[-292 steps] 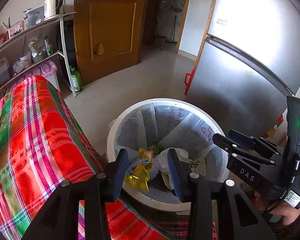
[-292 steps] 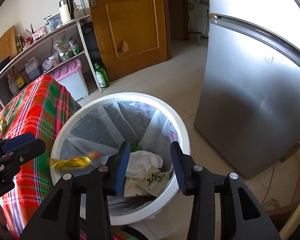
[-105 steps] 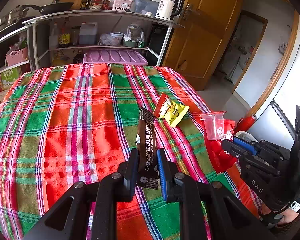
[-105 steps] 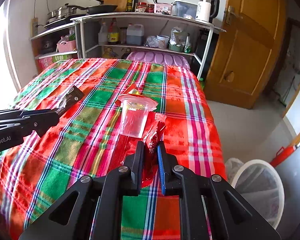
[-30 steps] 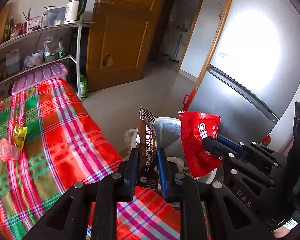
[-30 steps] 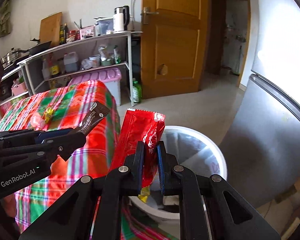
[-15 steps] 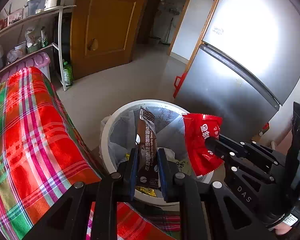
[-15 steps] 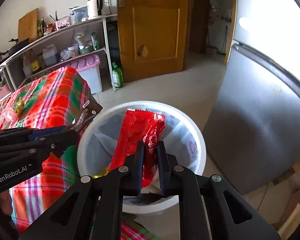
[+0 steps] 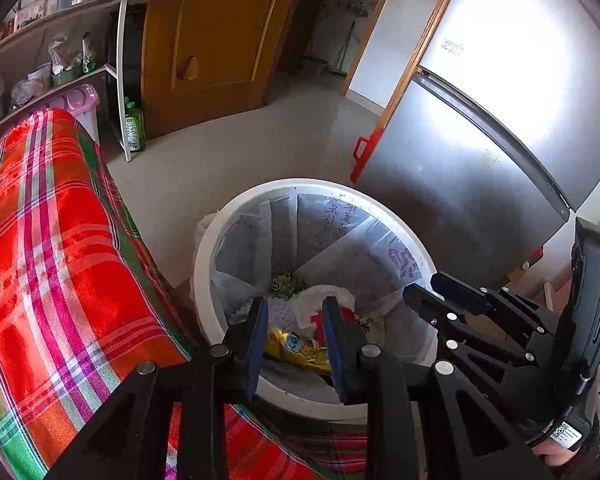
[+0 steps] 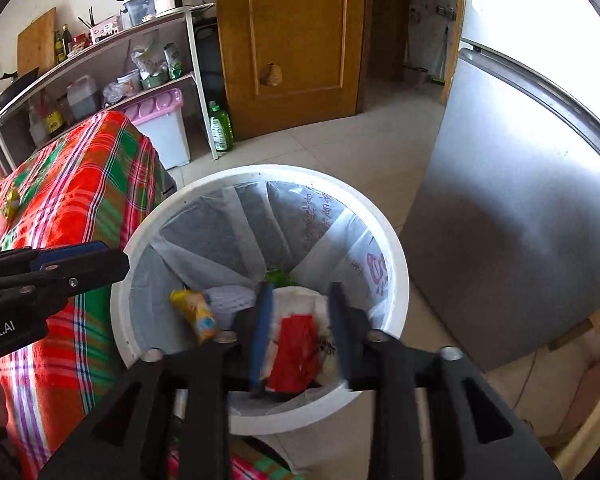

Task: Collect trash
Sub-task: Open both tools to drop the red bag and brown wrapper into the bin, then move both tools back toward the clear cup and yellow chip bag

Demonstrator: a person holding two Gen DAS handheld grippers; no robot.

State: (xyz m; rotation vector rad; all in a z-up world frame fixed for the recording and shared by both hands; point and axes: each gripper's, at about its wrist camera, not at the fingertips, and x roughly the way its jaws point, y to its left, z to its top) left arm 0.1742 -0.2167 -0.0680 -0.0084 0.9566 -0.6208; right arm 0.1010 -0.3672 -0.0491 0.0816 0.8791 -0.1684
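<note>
Now both grippers (image 9: 295, 338) (image 10: 300, 334) above bin (image 10: 396, 248)

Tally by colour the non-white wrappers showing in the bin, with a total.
Red wrapper: 1
Yellow wrapper: 1
Green wrapper: 1
Total: 3 in the bin

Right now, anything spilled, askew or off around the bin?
Nothing stands out. The white bin stands upright with its liner in place, and the red wrapper and yellow wrapper lie inside. No litter shows on the floor nearby. Both grippers, left and right, hover open and empty above it.
</note>
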